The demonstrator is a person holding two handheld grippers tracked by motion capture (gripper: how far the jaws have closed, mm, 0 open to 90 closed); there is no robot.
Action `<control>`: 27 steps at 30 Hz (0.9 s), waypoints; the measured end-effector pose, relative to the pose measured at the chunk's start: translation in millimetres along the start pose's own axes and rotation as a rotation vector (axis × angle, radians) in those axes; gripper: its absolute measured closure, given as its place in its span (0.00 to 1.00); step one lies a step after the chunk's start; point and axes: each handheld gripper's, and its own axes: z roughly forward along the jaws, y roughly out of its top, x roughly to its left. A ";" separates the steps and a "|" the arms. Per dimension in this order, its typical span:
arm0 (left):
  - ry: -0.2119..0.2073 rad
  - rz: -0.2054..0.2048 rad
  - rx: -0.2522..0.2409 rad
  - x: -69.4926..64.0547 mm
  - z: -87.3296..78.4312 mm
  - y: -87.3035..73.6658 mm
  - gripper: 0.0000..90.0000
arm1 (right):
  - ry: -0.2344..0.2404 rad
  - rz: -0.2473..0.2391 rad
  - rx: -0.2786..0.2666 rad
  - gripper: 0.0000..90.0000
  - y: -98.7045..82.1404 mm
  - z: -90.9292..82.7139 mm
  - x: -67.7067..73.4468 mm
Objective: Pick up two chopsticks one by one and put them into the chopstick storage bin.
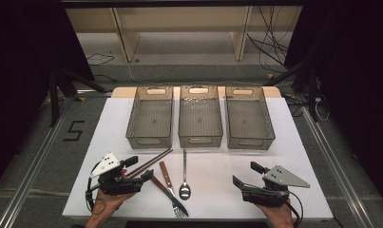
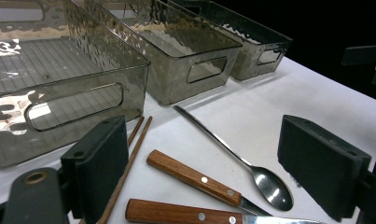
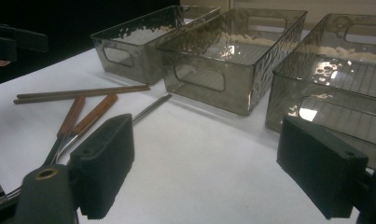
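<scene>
A: Fingers [image 2: 106,168] on the left gripper [image 1: 136,171] stand wide apart with nothing between them; same on the right gripper [image 1: 244,175], fingers [image 3: 106,158] spread and holding nothing.

B: And the cutlery?

A: On the white table [image 1: 217,190], at about six o'clock from the middle bin [image 1: 200,116]. Chopsticks [image 1: 151,162] lie slanted just beside the left gripper's tips, then a wooden-handled knife [image 1: 165,176] and fork [image 1: 167,194] crossing each other, and the spoon [image 1: 184,175] lying straight, bowl toward the person. Three clear bins sit in a row at twelve o'clock, the left bin [image 1: 150,116] and the right bin [image 1: 249,116] flanking the middle one.

B: Which piece first, you reckon?

A: Probably the chopsticks, being nearest the left gripper. I'd take both sticks together near their middle, fingers set across them, so they lift level and don't scissor apart. Keep clear of the knife handle right beside them.

B: Hand poses?

A: Left hand [image 1: 106,202] comes in from six o'clock, gripper lying low and pointing toward two o'clock at the cutlery. Right hand [image 1: 279,216] holds its gripper low too, pointing toward ten o'clock, well apart from the spoon.
</scene>
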 end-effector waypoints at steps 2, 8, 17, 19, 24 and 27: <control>0.001 0.003 0.002 -0.2 0.3 0.2 0.18 | 0.002 0.001 -0.001 0.22 0.1 0.0 -0.1; 0.002 -0.001 0.010 1.1 -0.4 1.9 0.18 | 0.005 0.002 -0.002 0.22 0.3 0.3 0.0; 0.003 0.009 0.040 0.1 1.2 3.6 0.18 | 0.010 0.009 -0.005 0.22 0.6 0.0 -0.2; 0.005 0.014 0.051 0.7 1.3 5.4 0.18 | 0.010 0.009 -0.005 0.22 0.6 0.0 -0.5; 0.018 0.023 0.073 2.1 0.6 10.1 0.18 | 0.015 0.010 -0.001 0.22 0.6 0.5 -0.2; 0.031 0.030 0.097 4.5 -0.5 14.9 0.18 | 0.016 0.010 0.000 0.22 0.5 0.9 -0.1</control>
